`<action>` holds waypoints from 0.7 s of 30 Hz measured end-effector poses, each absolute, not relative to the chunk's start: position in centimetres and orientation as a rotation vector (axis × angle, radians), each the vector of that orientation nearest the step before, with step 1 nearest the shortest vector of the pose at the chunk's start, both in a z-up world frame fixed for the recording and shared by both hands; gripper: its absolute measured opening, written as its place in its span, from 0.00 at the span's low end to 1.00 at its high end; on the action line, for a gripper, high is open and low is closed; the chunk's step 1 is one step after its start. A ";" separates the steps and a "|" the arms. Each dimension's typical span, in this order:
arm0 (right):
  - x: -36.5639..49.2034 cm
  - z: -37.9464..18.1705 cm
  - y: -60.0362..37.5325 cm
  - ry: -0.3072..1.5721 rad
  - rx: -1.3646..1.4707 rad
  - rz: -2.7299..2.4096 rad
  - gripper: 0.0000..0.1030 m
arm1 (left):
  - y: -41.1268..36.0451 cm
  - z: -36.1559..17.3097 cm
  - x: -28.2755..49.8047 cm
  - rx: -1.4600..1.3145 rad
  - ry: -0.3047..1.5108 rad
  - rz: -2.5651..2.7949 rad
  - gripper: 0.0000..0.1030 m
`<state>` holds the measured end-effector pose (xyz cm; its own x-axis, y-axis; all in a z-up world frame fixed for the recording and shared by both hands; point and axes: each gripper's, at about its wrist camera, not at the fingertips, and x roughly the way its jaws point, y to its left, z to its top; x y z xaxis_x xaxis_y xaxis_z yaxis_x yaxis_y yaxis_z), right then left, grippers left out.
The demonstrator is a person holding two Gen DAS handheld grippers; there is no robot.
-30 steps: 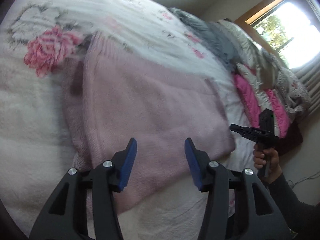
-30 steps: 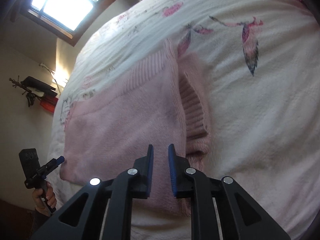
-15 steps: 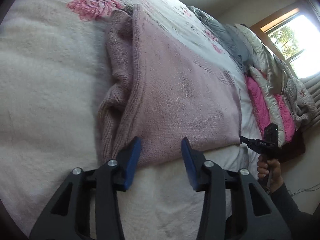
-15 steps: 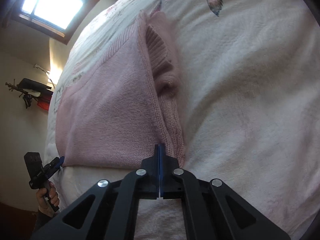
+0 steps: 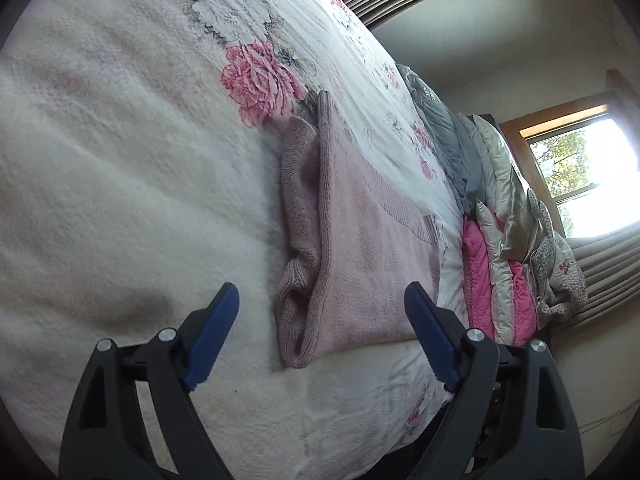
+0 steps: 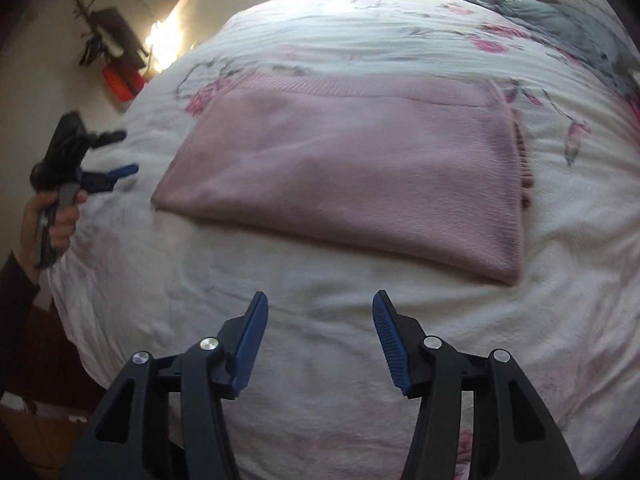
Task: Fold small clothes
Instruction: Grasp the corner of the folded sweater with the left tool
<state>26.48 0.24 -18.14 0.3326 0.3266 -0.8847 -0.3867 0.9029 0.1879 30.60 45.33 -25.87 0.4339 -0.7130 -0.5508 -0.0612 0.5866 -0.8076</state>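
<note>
A pink knitted sweater (image 6: 352, 168) lies folded into a flat rectangle on the white floral bedspread (image 6: 328, 320). In the left wrist view the same sweater (image 5: 360, 264) shows its folded end, with a tucked sleeve bulging at its left side. My left gripper (image 5: 322, 320) is open and empty, hovering just short of the sweater's near end. My right gripper (image 6: 318, 332) is open too, above bare bedspread in front of the sweater's long edge. The left gripper (image 6: 114, 154) also appears in the right wrist view, held by a hand at the bed's left side.
A pile of pink, grey and white bedding and clothes (image 5: 504, 240) lies along the far side of the bed below a bright window (image 5: 584, 176). A grey garment (image 6: 560, 24) lies at the far right corner. A red and black object (image 6: 120, 76) stands by the wall.
My right gripper was shut over the sweater's edge; it has opened and drawn back. My left gripper has opened wider and pulled away from the sweater, which lies free.
</note>
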 end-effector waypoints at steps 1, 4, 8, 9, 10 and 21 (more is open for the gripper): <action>25.7 -18.0 2.1 1.133 -0.098 0.493 0.55 | 45.5 -26.2 30.9 -0.887 1.071 -0.485 0.82; 23.5 -17.5 6.4 1.096 -0.211 0.545 0.61 | 45.6 -27.0 32.3 -0.898 1.085 -0.495 0.82; 23.1 -17.3 10.4 1.071 -0.275 0.581 0.63 | 45.3 -28.1 34.7 -0.912 1.101 -0.515 0.82; 23.1 -17.3 10.7 1.068 -0.281 0.587 0.63 | 45.2 -28.4 35.4 -0.915 1.105 -0.517 0.82; 23.3 -17.4 11.5 1.067 -0.291 0.593 0.63 | 45.1 -28.7 36.1 -0.915 1.109 -0.520 0.82; 25.8 -19.0 16.7 1.004 -0.402 0.625 0.63 | 42.0 -30.2 44.3 -0.887 1.162 -0.604 0.82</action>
<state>25.75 16.71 -18.95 0.3872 0.2973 -0.8728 -0.6515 0.7580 -0.0308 44.33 41.95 -30.20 0.3066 -0.7985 -0.5181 -0.0349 0.5345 -0.8444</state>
